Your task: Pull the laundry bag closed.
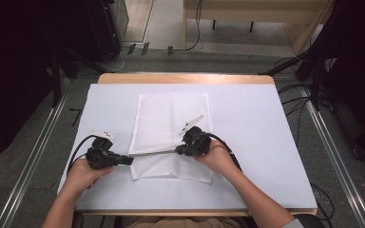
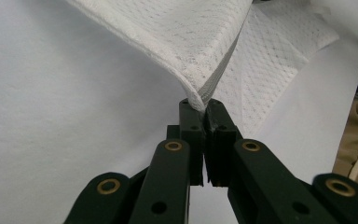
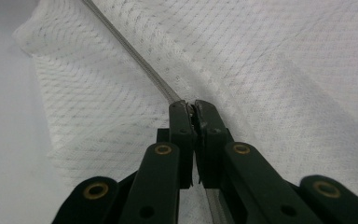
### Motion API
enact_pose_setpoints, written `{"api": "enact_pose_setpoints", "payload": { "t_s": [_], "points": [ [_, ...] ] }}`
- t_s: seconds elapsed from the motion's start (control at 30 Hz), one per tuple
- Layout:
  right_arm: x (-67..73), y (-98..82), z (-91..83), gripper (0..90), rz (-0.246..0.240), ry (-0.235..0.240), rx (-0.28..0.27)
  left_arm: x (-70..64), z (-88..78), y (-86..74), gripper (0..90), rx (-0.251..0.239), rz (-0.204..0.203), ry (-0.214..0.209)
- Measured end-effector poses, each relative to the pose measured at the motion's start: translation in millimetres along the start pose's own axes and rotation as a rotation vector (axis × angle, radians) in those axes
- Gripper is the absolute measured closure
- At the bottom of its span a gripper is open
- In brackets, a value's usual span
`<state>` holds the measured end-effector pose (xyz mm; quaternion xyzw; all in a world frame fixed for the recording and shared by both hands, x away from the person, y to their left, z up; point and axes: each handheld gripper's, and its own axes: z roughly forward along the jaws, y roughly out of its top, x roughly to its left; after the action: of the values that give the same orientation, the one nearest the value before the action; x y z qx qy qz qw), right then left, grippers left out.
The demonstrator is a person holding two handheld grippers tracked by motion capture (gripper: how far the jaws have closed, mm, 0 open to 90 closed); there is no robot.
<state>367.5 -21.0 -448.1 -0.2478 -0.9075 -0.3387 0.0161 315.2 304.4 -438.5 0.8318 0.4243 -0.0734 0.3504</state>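
White perforated mesh cloth [image 1: 168, 124] lies on the pale table [image 1: 256, 142]. Left gripper [image 2: 200, 103] is clamped on its corner, right gripper [image 3: 190, 106] on its folded edge between them. Judged light, limp; grip hems.

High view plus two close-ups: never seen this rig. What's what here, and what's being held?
No robot arm: a person at a table holds a two-jaw tool in each hand. The high view looks down from above the person's side. It shows the left gripper and the right gripper over a white mesh cloth, which lies on a white table. The other two pictures come from cameras riding on each gripper, looking along its black jaws. In the left gripper view the jaws are shut on a folded edge of the cloth, lifted off the table. In the right gripper view the jaws are shut on the same edge farther along. The edge runs stretched between the two.
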Motion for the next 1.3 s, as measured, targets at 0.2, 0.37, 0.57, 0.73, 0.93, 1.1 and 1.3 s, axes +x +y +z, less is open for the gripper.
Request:
{"api": "enact_pose_setpoints", "payload": {
  "t_s": [0.2,0.37,0.57,0.73,0.93,1.1,1.3],
  "points": [
    [1.3,-0.8,-1.8,88.5,-0.003,0.000,-0.002,-0.4,0.1,-0.3,88.0,0.003,-0.001,-0.001],
    [0.6,-1.8,-3.6,88.5,-0.012,-0.003,0.002,-0.4,0.3,-0.3,88.0,0.002,0.002,-0.007],
    [-3.4,-4.1,-6.4,88.5,0.000,-0.004,0.004,0.4,-0.9,-0.8,88.0,0.003,0.001,-0.005],
    [-4.1,-6.4,-8.6,88.5,0.001,0.003,0.004,0.6,-0.9,-1.1,88.0,0.003,-0.001,-0.004],
    [-7.8,-11.1,-11.7,88.5,0.011,-0.004,0.011,0.9,-1.3,-1.4,88.0,0.005,-0.002,-0.003],
    [-10.1,-13.2,-15.3,88.5,0.018,-0.013,0.015,1.2,-1.4,-1.6,88.0,0.008,0.000,-0.005],
    [-13.7,-20.8,-21.5,88.4,0.014,-0.020,0.020,1.3,-1.0,-2.0,88.0,0.009,-0.005,-0.008]
  ]
}}
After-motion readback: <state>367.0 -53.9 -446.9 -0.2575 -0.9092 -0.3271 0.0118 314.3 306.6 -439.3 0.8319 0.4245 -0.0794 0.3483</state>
